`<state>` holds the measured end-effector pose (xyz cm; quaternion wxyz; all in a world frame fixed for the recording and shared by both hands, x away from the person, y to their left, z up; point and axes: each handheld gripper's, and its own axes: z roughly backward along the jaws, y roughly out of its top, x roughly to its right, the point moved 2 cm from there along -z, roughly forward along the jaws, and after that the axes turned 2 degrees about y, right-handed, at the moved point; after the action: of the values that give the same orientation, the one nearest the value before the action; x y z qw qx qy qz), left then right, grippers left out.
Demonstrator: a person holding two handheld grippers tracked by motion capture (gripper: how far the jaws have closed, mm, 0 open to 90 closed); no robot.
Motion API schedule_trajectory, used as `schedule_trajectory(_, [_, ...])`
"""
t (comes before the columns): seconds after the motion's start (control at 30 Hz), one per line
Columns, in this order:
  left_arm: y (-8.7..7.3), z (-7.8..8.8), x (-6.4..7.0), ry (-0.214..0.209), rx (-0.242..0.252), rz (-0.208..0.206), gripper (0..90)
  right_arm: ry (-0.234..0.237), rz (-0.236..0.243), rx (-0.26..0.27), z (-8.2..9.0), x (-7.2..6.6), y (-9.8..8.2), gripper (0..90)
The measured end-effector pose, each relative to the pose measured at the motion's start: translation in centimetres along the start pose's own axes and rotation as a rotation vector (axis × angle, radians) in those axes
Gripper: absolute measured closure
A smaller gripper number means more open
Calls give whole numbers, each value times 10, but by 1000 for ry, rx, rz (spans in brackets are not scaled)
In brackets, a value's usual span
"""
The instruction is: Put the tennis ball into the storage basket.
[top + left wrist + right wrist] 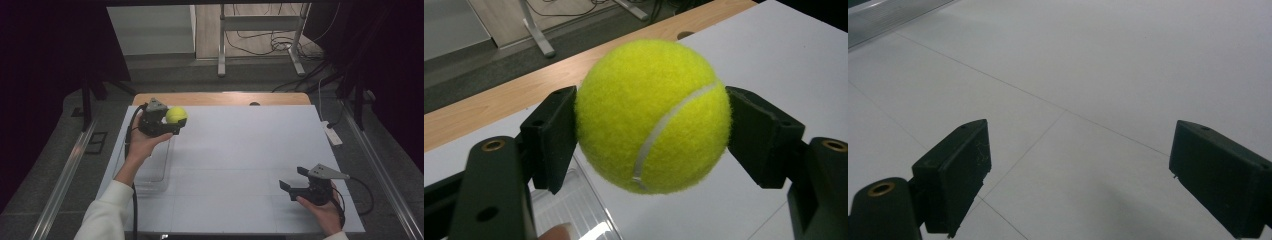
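Note:
A yellow tennis ball [176,115] [653,116] hangs in the air at the table's far left, with my left gripper [172,121] [651,135] shut on it, one black jaw pressing each side. Below it lies a clear plastic tray [154,167] [574,207] on the white table sheet. At the near right my right gripper [294,179] [1080,175] stands open just above the sheet, nothing between its jaws.
The white sheet [240,165] covers a wooden table whose edge [220,98] shows at the back. Beyond it are a metal stand [260,30] and loose cables on the floor. A white strip [332,133] lies at the sheet's right edge.

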<state>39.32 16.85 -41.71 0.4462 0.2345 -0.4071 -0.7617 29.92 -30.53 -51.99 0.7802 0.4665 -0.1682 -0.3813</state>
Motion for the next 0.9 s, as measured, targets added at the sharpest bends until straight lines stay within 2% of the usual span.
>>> schedule_trajectory(0.9, [-7, 3, -32, 84, -11, 66, 270, 0, 4, 3, 1, 0, 0, 101])
